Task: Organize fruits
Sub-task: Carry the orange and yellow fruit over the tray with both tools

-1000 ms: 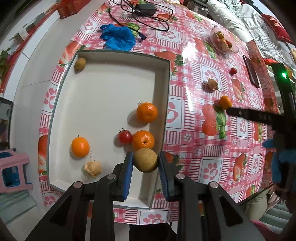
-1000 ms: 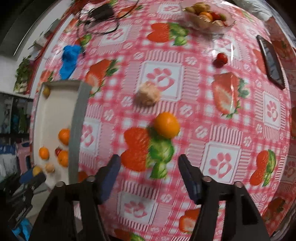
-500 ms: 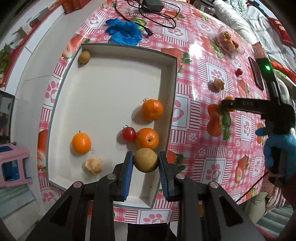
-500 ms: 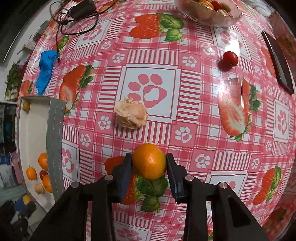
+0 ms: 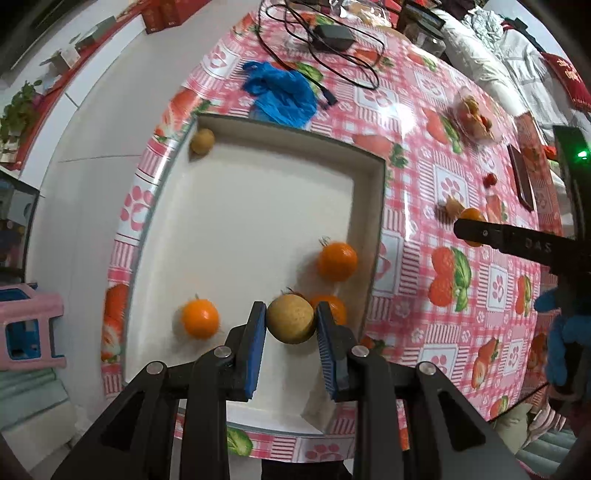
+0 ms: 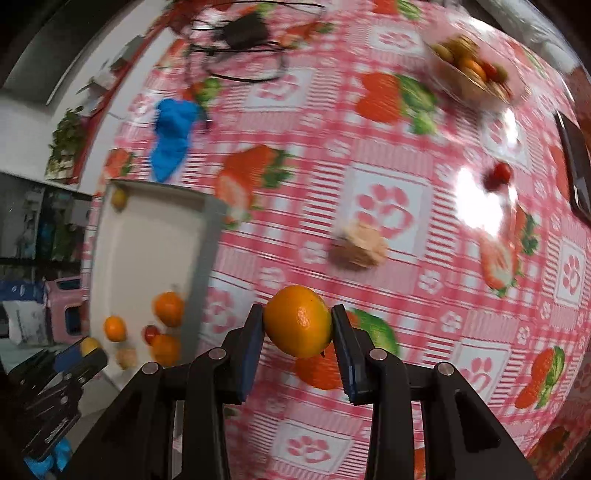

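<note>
- Pink checked oilcloth printed with strawberries and paw marks covers the table [image 6: 391, 199], on which a shallow white tray [image 5: 258, 206] is set.
- A tan round fruit [image 5: 291, 317] is pinched between the blue pads of the left tool [image 5: 291, 325] and is held over the near part of the tray.
- Inside the tray, one orange [image 5: 337, 260] is seen near the right wall, a second orange [image 5: 334, 306] lies just behind the held fruit, a third orange [image 5: 200, 318] lies toward the left wall, and a small tan fruit [image 5: 202, 141] sits in the far left corner.
- A small orange fruit [image 6: 298, 321] is gripped by the right tool [image 6: 298, 328], whose jaws have just been closing onto it; it is held above the cloth, to the right of the tray.
- Beyond the tray's right wall, a pale lumpy fruit [image 6: 364, 243] lies on the cloth, and a cherry tomato [image 6: 498, 175] lies farther out.
- A clear bowl [image 6: 472, 70] of mixed fruit stands well apart from the tray, toward the far right.
- A crumpled blue glove [image 5: 282, 94] lies just past the tray's far wall, and black cables with an adapter [image 5: 330, 35] lie beyond it.
- A dark phone [image 5: 521, 181] is placed near the table's right edge.
</note>
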### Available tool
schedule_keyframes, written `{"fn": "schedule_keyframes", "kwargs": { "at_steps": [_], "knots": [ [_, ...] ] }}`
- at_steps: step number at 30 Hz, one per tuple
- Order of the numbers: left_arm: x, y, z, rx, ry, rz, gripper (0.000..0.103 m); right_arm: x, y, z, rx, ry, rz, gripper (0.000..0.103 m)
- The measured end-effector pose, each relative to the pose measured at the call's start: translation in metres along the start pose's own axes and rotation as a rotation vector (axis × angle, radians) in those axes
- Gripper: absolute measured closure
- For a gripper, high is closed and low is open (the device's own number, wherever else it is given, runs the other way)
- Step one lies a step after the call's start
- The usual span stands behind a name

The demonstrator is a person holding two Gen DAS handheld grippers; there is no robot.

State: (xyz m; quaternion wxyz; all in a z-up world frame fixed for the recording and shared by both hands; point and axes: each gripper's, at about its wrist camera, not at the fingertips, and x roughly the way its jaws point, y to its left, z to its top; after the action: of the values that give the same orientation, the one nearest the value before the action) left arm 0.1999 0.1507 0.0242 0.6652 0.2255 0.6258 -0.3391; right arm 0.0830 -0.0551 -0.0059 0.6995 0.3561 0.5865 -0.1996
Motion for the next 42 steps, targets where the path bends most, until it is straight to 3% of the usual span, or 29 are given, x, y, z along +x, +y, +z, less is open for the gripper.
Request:
{"fn": "schedule_keyframes", "kwargs": {
  "at_steps": [7,18,36,39,40,42],
  "knots": [
    [0.006,0.020,0.008,-0.021,0.003,0.015,0.073,0.003,0.048,0.014,-0.081,-0.010,0.052,0.065],
    [0.029,0.035,0.009,-0.021,0.026,0.025,0.073,0.031,0.110,0.016,-0.168,0.042,0.079,0.065],
    [0.051,0.043,0.006,-0.028,0.084,0.008,0.072,0.076,0.133,0.012,-0.203,0.137,0.043,0.065],
    [0.050,0.040,0.005,-0.015,0.091,-0.002,0.048,0.077,0.137,0.012,-0.207,0.140,0.041,0.065],
    [0.049,0.039,0.004,-0.013,0.085,0.005,0.036,0.077,0.138,0.013,-0.210,0.144,0.043,0.065],
    [0.045,0.038,0.003,-0.014,0.070,0.016,0.027,0.079,0.141,0.013,-0.216,0.150,0.052,0.064]
  ]
}}
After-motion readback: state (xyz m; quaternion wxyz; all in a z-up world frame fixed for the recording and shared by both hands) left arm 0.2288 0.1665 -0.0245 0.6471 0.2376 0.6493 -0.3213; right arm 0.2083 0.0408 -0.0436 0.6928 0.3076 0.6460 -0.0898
